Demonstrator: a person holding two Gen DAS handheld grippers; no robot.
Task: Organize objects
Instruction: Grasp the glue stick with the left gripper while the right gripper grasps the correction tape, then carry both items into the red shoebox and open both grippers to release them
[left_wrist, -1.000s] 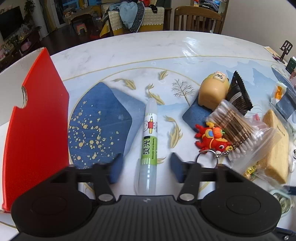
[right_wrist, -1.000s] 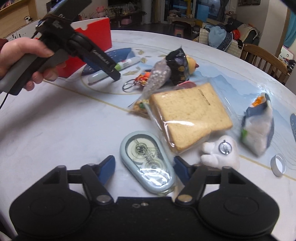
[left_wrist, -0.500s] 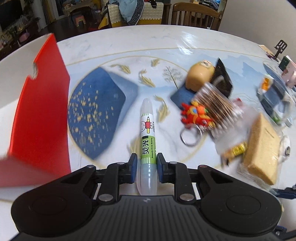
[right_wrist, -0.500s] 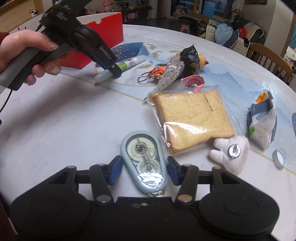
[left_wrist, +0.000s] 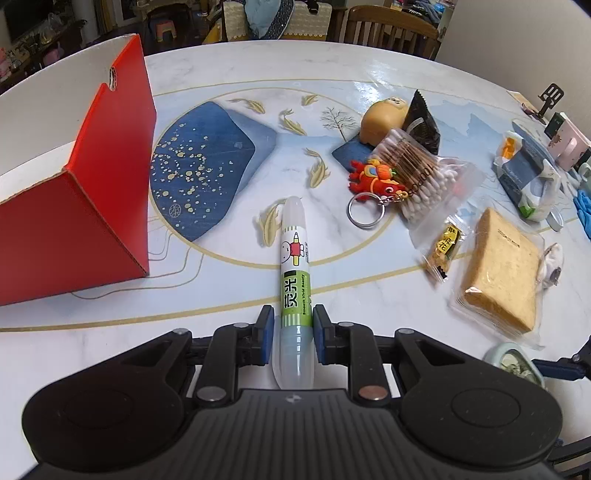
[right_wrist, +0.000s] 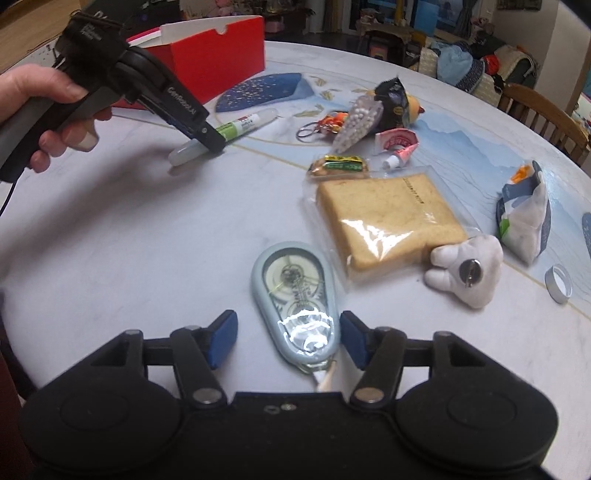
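My left gripper (left_wrist: 293, 325) is shut on a green and white marker pen (left_wrist: 293, 258), gripping it near its clear tail end. The right wrist view shows the same pen (right_wrist: 240, 125) in the left gripper (right_wrist: 216, 142), which a hand holds low over the table. A red cardboard box (left_wrist: 92, 184) stands open to the left of the pen. My right gripper (right_wrist: 288, 332) straddles a pale blue correction tape dispenser (right_wrist: 295, 291) lying flat on the table. Its jaws are opening slightly, with the dispenser between them and a gap at the left pad.
A bagged bread slice (right_wrist: 388, 221), white plush tooth (right_wrist: 469, 269) and bottle cap (right_wrist: 558, 284) lie right of the dispenser. A bag of cotton swabs (left_wrist: 417, 173), red keychain (left_wrist: 373, 181), snack packets and a toothpaste tube crowd the middle. Wooden chairs stand at the far edge.
The left jaws closed on the pen and drew it back toward the near table edge, beside the red box. The right gripper moved in over the tape dispenser, its jaws narrowing.
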